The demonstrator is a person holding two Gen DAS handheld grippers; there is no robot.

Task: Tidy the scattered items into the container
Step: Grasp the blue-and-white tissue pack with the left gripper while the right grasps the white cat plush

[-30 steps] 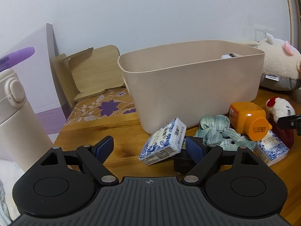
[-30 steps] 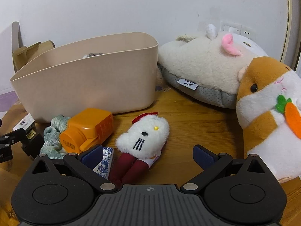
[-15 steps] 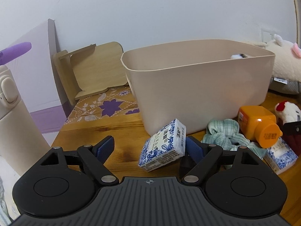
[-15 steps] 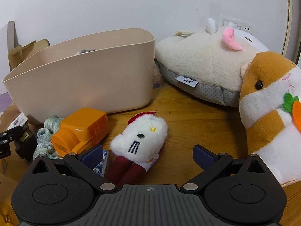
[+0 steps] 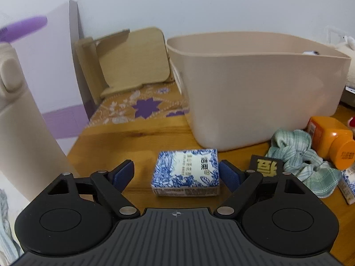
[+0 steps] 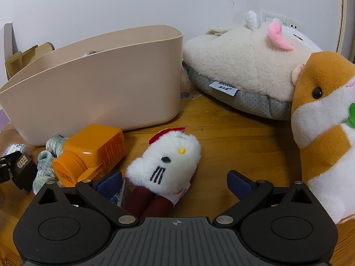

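Note:
A blue-and-white tissue pack (image 5: 186, 173) lies on the wooden table between the jaws of my left gripper (image 5: 176, 175), which is open. The right pad nearly touches the pack and the left pad stands well clear. The beige container (image 5: 255, 88) stands just behind. To the right lie a black tag (image 5: 266, 168), a green checked cloth (image 5: 297, 155) and an orange bottle (image 5: 330, 141). My right gripper (image 6: 175, 184) is open around a white plush toy (image 6: 168, 157) with dark red legs. The orange bottle (image 6: 88, 153) lies left of it, in front of the container (image 6: 99, 84).
A cream plush slipper (image 6: 239, 66) and a hamster plush (image 6: 321, 115) fill the right side. A second tissue pack (image 5: 348, 184) lies at the far right. A wooden stand (image 5: 131, 59), a patterned mat (image 5: 142, 108) and a cream flask (image 5: 20, 133) are on the left by the table's edge.
My left gripper has moved left and lower; the tissue pack, earlier tilted by the right finger, now lies level and centred between the jaws. The right gripper has barely shifted.

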